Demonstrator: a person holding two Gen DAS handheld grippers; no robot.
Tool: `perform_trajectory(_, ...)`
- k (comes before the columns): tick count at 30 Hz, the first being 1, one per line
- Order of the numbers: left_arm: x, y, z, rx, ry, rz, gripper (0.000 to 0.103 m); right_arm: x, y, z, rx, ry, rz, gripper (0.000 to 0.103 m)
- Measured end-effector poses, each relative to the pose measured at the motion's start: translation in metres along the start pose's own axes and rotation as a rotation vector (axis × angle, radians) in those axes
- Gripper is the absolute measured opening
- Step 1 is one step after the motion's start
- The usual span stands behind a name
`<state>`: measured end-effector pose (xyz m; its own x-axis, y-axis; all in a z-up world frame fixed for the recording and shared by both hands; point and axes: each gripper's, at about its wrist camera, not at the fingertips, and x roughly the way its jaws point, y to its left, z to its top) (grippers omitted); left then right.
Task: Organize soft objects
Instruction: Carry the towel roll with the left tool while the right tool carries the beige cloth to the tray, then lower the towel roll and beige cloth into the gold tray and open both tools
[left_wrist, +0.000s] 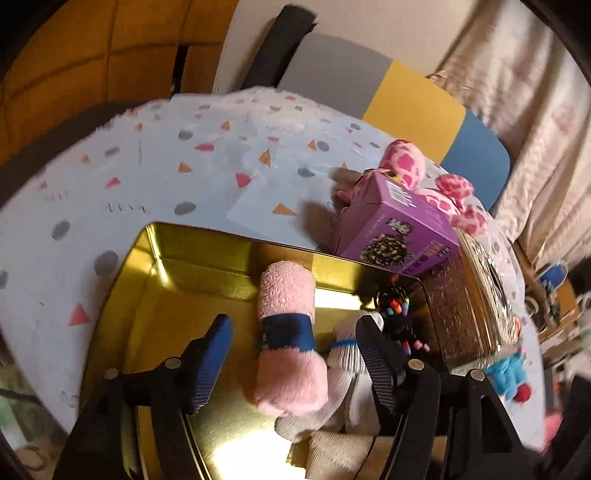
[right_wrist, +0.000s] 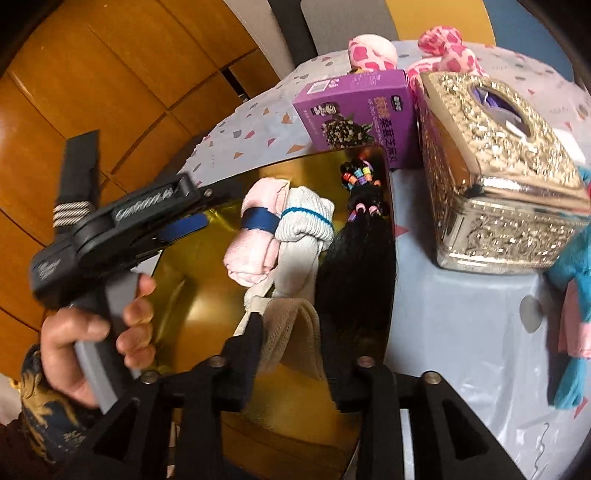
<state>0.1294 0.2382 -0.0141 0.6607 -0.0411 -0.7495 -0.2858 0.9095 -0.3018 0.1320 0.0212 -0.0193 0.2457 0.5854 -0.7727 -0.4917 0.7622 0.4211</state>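
Right gripper (right_wrist: 295, 354): nearest the right wrist lens, jaws narrowly parted, a beige mesh cloth (right_wrist: 291, 332) lying between the fingers; cannot tell whether the pads press on it.
Left gripper (left_wrist: 291, 350): jaws wide, straddling the pink roll without pinching it; seen from the right wrist view as a black tool with blue pads (right_wrist: 184, 225), gripped by a hand (right_wrist: 92, 332) in a dark patterned sleeve.
Pink roll (left_wrist: 288, 332): fluffy pink cloth bound by a dark blue band, lying inside the tin near its far wall.
White roll (right_wrist: 303, 229): grey-white knit bundle with a thin blue band, touching the pink roll on its right.
Black item (right_wrist: 354, 266): dark soft thing with coloured beads, at the tin's right wall, just beside the white roll.
Gold tin (left_wrist: 155, 280): open, shiny, on the patterned tablecloth (left_wrist: 147, 177).
Purple box (right_wrist: 358, 114): standing just beyond the tin's far right corner.
Ornate metal tissue box (right_wrist: 495, 173): right of the tin, beside the purple box.
Pink spotted plush (left_wrist: 410, 162): behind the purple box.
Blue plush (right_wrist: 572, 295): at the table's right edge, near the tissue box.
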Motion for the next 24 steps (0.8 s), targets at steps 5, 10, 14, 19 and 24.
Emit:
perform_trajectory(5, -0.022, -0.007, -0.015, 0.037, -0.050, 0.048, 0.071, -0.005, -0.004, 0.000, 0.010, -0.016, -0.018, 0.045)
perform_trajectory(10, -0.038, -0.010, -0.028, 0.054, -0.082, 0.083, 0.071, -0.010, -0.009, -0.003, 0.030, -0.040, -0.040, 0.053)
perform_trajectory(14, -0.050, -0.019, -0.038, 0.095, -0.105, 0.109, 0.071, -0.019, -0.009, -0.007, 0.021, -0.069, -0.073, 0.054)
perform_trajectory(19, -0.057, -0.029, -0.048, 0.120, -0.113, 0.102, 0.078, -0.033, -0.011, -0.012, 0.008, -0.109, -0.123, 0.055)
perform_trajectory(24, -0.061, -0.041, -0.056, 0.145, -0.105, 0.085, 0.079, -0.052, -0.018, -0.014, 0.000, -0.164, -0.179, 0.065)
